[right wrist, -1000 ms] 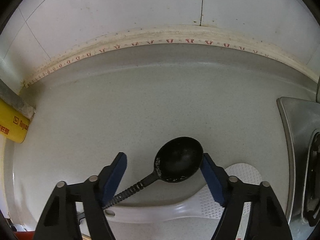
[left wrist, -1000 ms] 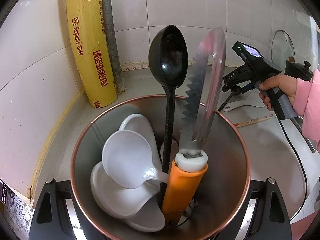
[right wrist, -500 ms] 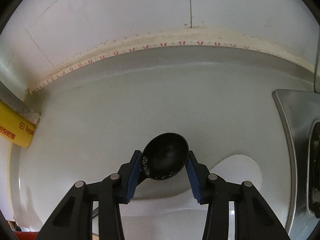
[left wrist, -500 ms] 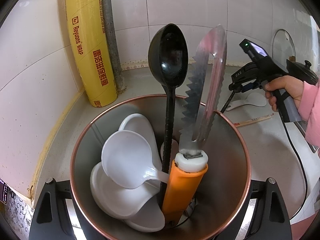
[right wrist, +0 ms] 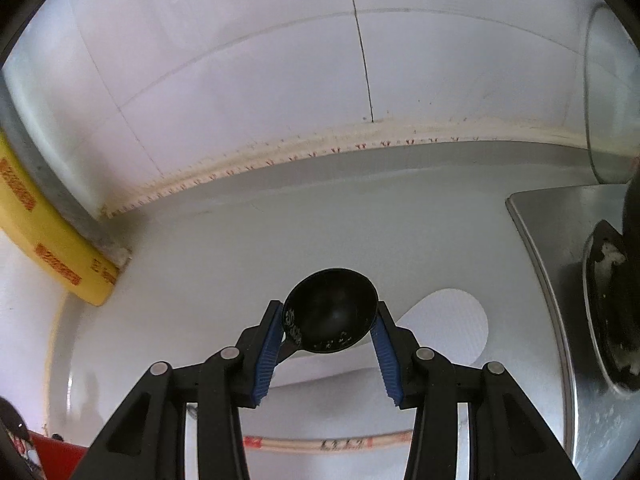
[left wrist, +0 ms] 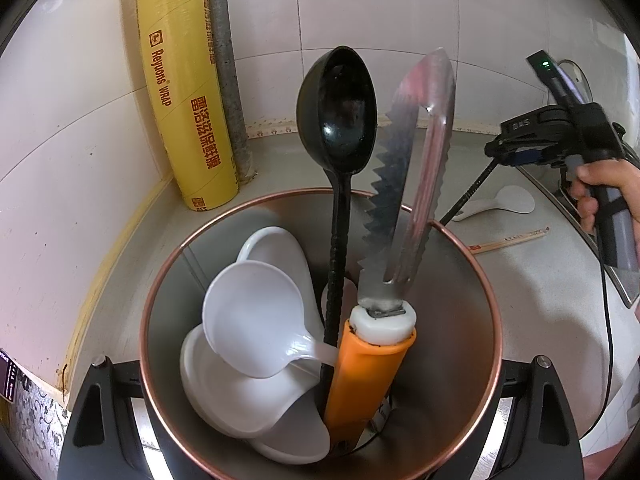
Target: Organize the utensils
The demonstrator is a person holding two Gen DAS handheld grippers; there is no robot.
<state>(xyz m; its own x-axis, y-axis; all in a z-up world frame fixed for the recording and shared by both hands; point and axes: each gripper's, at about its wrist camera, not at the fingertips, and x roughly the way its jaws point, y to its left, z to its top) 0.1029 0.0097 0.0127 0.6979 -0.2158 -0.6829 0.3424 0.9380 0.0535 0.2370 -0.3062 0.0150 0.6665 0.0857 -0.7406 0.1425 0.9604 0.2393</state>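
Between the right claw's point(right wrist: 329, 328) blue pads sits the black ladle's point(right wrist: 330, 318) bowl

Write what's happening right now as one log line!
right gripper: shut on black ladle, lifted | left gripper: holding steel utensil holder | still on counter: white rice paddle, chopsticks

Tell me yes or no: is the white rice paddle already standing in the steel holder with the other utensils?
No. The white rice paddle lies flat on the counter beyond the steel holder, beside the chopsticks.
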